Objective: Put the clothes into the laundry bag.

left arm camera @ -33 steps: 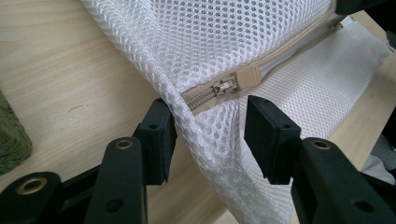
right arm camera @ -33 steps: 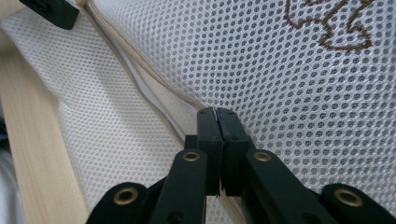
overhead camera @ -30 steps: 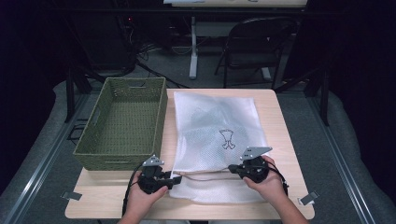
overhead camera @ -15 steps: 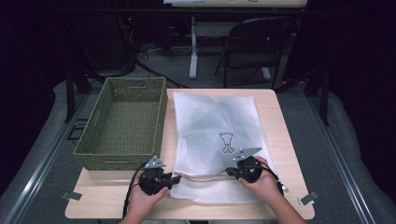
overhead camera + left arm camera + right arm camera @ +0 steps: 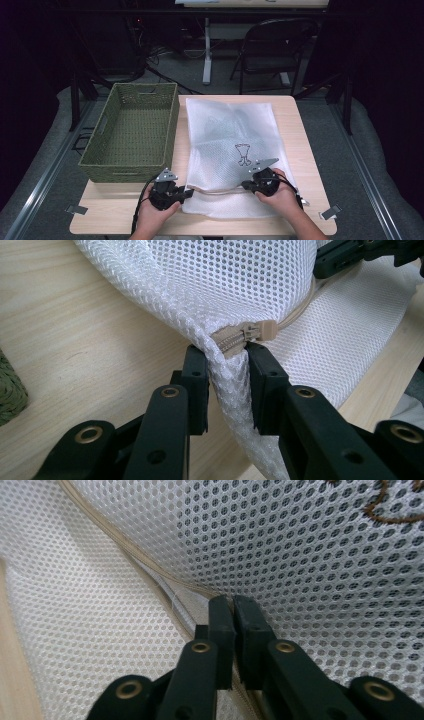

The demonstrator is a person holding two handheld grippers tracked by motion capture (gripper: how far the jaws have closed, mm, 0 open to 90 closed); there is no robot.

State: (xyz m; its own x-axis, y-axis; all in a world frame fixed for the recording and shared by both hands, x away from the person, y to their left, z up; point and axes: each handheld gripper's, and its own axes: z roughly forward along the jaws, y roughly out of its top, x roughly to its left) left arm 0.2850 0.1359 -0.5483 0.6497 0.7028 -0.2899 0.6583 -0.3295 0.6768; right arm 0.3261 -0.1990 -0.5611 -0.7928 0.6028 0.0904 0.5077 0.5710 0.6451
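A white mesh bag (image 5: 232, 135) with a small brown embroidered figure (image 5: 242, 154) lies on the wooden table (image 5: 295, 125). Its near edge is raised, and a tan zipper (image 5: 215, 191) runs taut between the two grippers. My left gripper (image 5: 187, 192) holds the bag's left corner. Its jaws have just been closing, and the mesh is bunched between them (image 5: 227, 365) just below the zipper pull (image 5: 260, 330). My right gripper (image 5: 245, 185) is shut on the bag's zipper edge (image 5: 232, 605), its jaws almost touching. That gripper (image 5: 350, 252) also appears at the top right of the left gripper view.
A green woven basket (image 5: 105, 150) stands on the table's left half, right beside the bag. Bare wood shows along the near edge and to the right of the bag. A folding chair (image 5: 280, 45) and a table leg stand beyond the far edge.
The right gripper has shifted slightly to the left along the zipper edge. The left hand has stayed where it was, and the bag has hardly moved.
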